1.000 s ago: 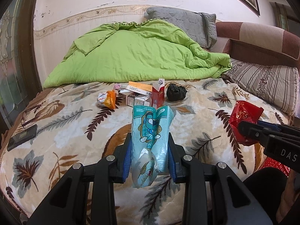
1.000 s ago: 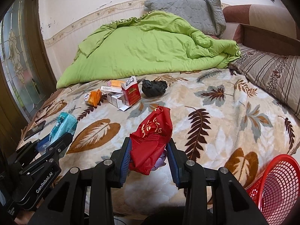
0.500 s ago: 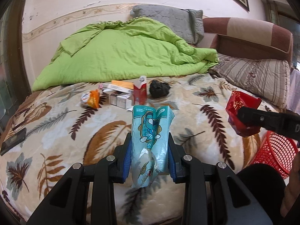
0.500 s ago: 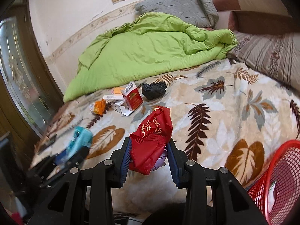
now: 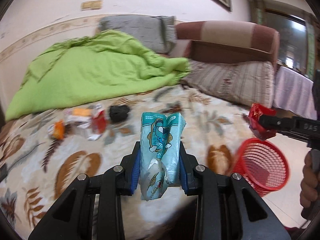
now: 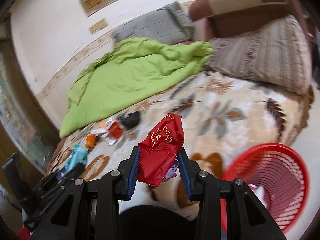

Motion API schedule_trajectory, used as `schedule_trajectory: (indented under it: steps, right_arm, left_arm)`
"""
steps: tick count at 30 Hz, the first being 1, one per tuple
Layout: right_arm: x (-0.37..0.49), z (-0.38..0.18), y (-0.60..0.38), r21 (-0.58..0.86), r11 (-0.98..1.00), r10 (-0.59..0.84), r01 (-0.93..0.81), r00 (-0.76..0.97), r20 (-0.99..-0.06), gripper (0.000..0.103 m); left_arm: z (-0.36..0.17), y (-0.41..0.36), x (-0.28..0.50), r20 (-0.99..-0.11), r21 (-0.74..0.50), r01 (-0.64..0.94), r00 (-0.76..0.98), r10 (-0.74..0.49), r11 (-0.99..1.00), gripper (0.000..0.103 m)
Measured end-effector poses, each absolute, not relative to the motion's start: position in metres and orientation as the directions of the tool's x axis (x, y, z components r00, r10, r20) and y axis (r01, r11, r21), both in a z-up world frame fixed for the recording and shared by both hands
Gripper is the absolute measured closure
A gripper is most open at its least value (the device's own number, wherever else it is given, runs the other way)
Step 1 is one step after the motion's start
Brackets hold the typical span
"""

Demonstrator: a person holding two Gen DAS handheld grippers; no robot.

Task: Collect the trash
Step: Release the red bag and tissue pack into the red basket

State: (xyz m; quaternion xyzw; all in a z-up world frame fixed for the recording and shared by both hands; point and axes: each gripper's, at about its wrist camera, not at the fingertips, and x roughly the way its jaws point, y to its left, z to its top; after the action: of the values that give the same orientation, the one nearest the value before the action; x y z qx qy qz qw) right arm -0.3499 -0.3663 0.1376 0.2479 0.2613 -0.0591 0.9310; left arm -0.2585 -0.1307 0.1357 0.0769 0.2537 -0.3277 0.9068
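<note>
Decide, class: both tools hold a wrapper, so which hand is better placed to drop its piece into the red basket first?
Right, probably. The right tool with its red wrapper is nearest the red basket; the left tool, gripping the blue packet, sits farther over the bed.

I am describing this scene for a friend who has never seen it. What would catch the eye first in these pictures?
First, the two pieces of trash held up close to the cameras: a light blue wrapper clamped in the left gripper and a red wrapper in the right gripper. Next, the red mesh basket on the floor beside the bed, at the right. Behind them, a bright green quilt lies crumpled at the far side of the bed.
</note>
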Motion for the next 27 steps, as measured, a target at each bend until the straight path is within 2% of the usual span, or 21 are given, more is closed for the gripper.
schedule_trajectory:
  steps: [9,18,19,20,22,24,27]
  right_arm:
    - [-0.412,0.13,-0.448,0.446,0.788,-0.123,0.423,0.819,-0.56,0.063]
    - [-0.445,0.109,-0.498,0.483,0.708,-0.164,0.516,0.785,-0.598,0.06]
    - [-0.445,0.105,-0.501,0.489,0.698,-0.162,0.523,0.781,-0.603,0.06]
    - [-0.446,0.102,-0.504,0.492,0.689,-0.163,0.532,0.776,-0.61,0.06]
    - [-0.449,0.093,-0.511,0.505,0.668,-0.161,0.547,0.768,-0.62,0.054]
    - [-0.45,0.085,-0.518,0.512,0.65,-0.153,0.561,0.757,-0.636,0.035]
    - [-0.454,0.084,-0.521,0.513,0.642,-0.165,0.57,0.756,-0.634,0.035]
  left_arm:
    - [0.141,-0.23,-0.281,-0.587,-0.19,0.806,0.365,-0.723,0.561,0.071]
    - [0.113,-0.323,-0.302,-0.663,-0.271,0.862,0.156,-0.732,0.429,0.069]
    - [0.109,-0.331,-0.304,-0.669,-0.276,0.866,0.139,-0.73,0.418,0.067]
    - [0.106,-0.338,-0.305,-0.677,-0.276,0.87,0.126,-0.725,0.409,0.06]
    - [0.101,-0.344,-0.305,-0.683,-0.287,0.867,0.113,-0.721,0.408,0.049]
    - [0.101,-0.345,-0.304,-0.678,-0.301,0.86,0.111,-0.727,0.413,0.047]
    - [0.103,-0.338,-0.3,-0.671,-0.31,0.853,0.117,-0.732,0.421,0.046]
